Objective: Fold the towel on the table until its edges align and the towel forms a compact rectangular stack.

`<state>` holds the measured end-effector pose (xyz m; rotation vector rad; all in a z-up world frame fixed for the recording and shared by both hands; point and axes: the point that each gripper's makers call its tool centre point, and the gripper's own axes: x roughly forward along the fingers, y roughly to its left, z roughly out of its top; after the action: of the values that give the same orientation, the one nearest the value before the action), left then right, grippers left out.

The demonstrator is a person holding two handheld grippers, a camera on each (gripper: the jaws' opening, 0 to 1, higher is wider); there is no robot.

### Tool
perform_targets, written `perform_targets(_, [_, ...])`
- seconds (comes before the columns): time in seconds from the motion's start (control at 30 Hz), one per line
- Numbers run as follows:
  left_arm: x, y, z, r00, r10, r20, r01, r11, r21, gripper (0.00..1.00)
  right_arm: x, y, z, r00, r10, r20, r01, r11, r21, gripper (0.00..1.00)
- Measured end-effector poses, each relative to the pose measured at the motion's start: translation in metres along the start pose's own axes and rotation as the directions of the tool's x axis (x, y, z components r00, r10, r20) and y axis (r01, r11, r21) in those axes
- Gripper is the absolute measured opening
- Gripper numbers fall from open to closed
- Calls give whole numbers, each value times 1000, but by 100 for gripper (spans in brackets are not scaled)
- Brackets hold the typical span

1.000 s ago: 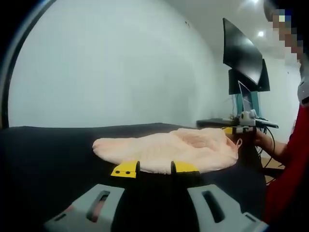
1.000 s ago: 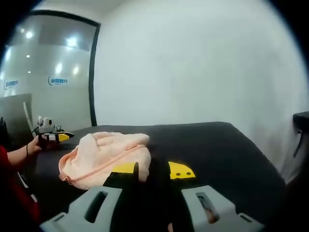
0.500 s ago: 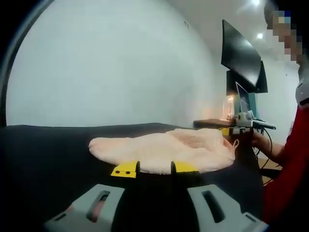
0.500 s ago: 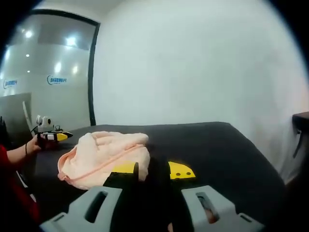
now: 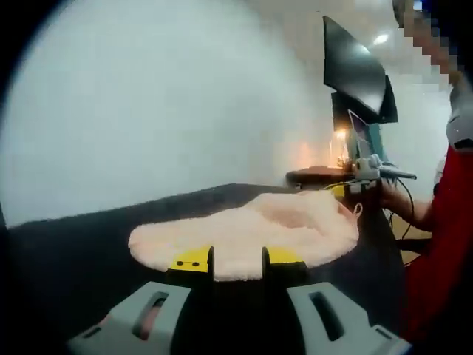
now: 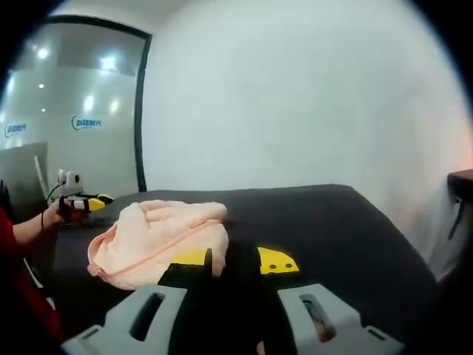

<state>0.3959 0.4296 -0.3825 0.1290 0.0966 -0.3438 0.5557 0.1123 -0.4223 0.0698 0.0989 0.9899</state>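
Towel (image 5: pixel 251 233) rumpled on black table (image 6: pixel 332 222); both claws parted, empty. Blue wall logo (image 6: pixel 85 123) unreadable.

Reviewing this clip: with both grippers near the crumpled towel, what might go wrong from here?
1. The pink towel lies bunched, its edges hidden in folds, so the right gripper may pinch several layers instead of one corner.
2. The left gripper sits at the towel's fluffy rim with jaws open; closing there might catch only surface pile and slip.
3. The towel lies near the black table edge on the person's side; a pull could drag it off.
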Motion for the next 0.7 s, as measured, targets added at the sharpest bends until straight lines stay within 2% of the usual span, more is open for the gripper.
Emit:
perform_targets(0.07, [14,7,22,998,-60,-3,60,997,51,28,0,1,0,1000,4,0,-4,1000,-8,20])
perform_targets(0.13, [29,13,34,991,-127,-40,131,987,92,30,1,2,-1,1000,12,-5,-12,1000,-11,20])
perform_targets(0.17, [38,17,42,988,-148,-33,151,983,108,31,1,2,-1,1000,13,-6,-13,1000,-11,20])
perform_targets(0.23, [58,24,47,980,-194,-41,195,980,28,31,1,1,0,1000,13,-4,-13,1000,-9,20])
perform_targets(0.27, [67,27,47,974,-222,-48,223,975,14,31,1,1,0,1000,12,-2,-12,1000,-8,20])
perform_targets(0.4, [101,32,31,948,-297,-117,299,954,3,28,2,1,-1,1000,17,-4,-17,1000,-9,20])
perform_targets(0.47, [115,35,16,931,-323,-171,329,944,5,28,2,1,-1,1000,19,-8,-19,1000,-9,20])
perform_targets(0.5, [121,36,10,923,-339,-181,344,939,-1,28,2,2,-1,1000,19,-8,-19,1000,-9,20])
perform_targets(0.6, [134,39,-7,902,-373,-219,374,927,-37,29,2,2,-1,1000,20,-7,-21,1000,-7,20])
perform_targets(0.67, [138,35,-20,877,-406,-256,410,911,-40,29,2,2,-2,1000,23,-10,-23,1000,-9,20])
perform_targets(0.7, [140,35,-24,870,-414,-268,419,907,-38,29,2,3,-2,1000,25,-11,-25,1000,-10,20])
